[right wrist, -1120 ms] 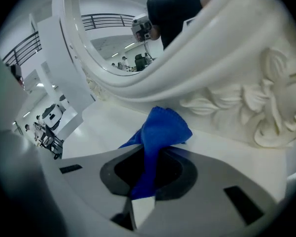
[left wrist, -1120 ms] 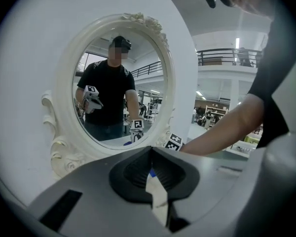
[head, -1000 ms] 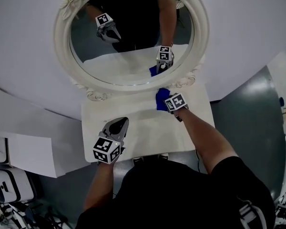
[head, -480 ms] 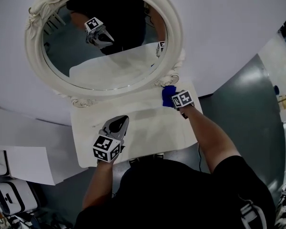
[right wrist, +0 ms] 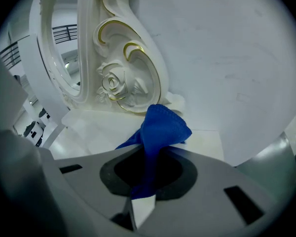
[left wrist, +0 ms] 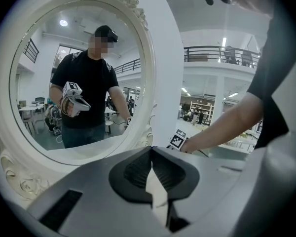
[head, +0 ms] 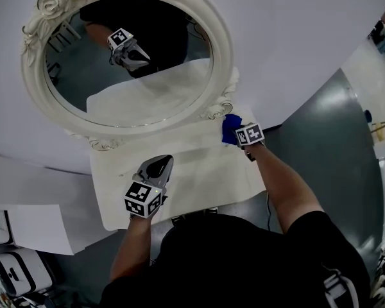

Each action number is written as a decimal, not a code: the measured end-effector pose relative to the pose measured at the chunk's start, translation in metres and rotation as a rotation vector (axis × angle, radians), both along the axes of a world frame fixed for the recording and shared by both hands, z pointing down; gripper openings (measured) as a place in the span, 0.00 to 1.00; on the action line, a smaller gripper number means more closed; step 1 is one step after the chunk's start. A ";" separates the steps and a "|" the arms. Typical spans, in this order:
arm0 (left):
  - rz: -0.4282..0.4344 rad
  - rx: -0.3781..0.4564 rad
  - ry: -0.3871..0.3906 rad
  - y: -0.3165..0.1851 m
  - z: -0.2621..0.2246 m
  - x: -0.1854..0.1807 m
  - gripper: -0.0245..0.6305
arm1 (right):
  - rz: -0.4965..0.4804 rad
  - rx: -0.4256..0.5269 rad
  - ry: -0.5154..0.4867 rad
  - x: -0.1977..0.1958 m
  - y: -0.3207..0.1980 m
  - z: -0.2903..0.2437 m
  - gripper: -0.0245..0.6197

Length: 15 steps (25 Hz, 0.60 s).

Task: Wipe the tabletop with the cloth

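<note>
Right gripper (right wrist: 145,181) clamps cloth (right wrist: 163,127) on white tabletop (head: 199,172) near mirror (head: 128,56); left gripper (head: 159,165) apparently closed.

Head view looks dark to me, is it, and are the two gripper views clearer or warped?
Head view: dim overall, the tabletop greyish, straight edges curved. Left gripper view: brightly lit, strong fisheye bend, mirror frame bowed. Right gripper view: cloth sharp and vivid, black corners.

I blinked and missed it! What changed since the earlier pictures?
The right gripper slid the blue cloth right along the back edge of the tabletop, to the corner by the foot of the mirror frame, still pinching it. The left gripper stayed shut and empty over the near left side.
</note>
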<state>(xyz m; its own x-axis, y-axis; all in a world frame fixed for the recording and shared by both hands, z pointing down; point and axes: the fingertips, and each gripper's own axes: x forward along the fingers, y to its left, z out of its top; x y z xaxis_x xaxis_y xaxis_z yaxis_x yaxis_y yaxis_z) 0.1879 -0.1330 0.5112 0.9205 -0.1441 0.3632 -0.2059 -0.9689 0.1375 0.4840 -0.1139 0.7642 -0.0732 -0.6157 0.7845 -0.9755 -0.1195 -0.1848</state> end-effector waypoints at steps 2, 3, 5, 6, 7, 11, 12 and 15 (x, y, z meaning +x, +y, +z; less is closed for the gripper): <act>0.002 -0.003 0.002 0.000 0.000 0.000 0.06 | 0.012 0.005 0.002 0.001 0.001 0.000 0.10; 0.003 -0.003 0.002 -0.001 0.000 -0.001 0.06 | 0.018 0.006 0.002 0.001 0.001 0.000 0.10; 0.003 -0.002 0.003 -0.002 0.000 -0.003 0.06 | 0.034 0.002 -0.004 0.001 0.001 0.000 0.10; 0.001 0.000 0.005 -0.002 -0.001 -0.005 0.06 | 0.042 -0.004 -0.008 0.001 0.001 0.000 0.10; -0.002 0.003 0.007 -0.003 -0.003 -0.007 0.06 | 0.048 -0.012 -0.010 0.002 0.001 0.000 0.10; -0.015 0.011 0.013 -0.007 -0.007 -0.018 0.06 | 0.067 -0.030 -0.001 0.000 0.002 -0.003 0.10; -0.017 0.012 0.014 -0.008 -0.008 -0.021 0.06 | 0.071 -0.028 0.004 -0.001 0.002 -0.004 0.10; -0.020 0.016 0.014 -0.009 -0.010 -0.031 0.06 | 0.077 -0.002 0.019 -0.010 0.003 -0.013 0.10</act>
<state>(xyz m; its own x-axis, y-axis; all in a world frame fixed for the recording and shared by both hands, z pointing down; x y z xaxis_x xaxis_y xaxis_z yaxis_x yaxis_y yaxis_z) 0.1572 -0.1424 0.5016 0.9224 -0.1681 0.3477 -0.2233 -0.9667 0.1249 0.4740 -0.1112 0.7516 -0.0110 -0.6175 0.7865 -0.9667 -0.1945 -0.1662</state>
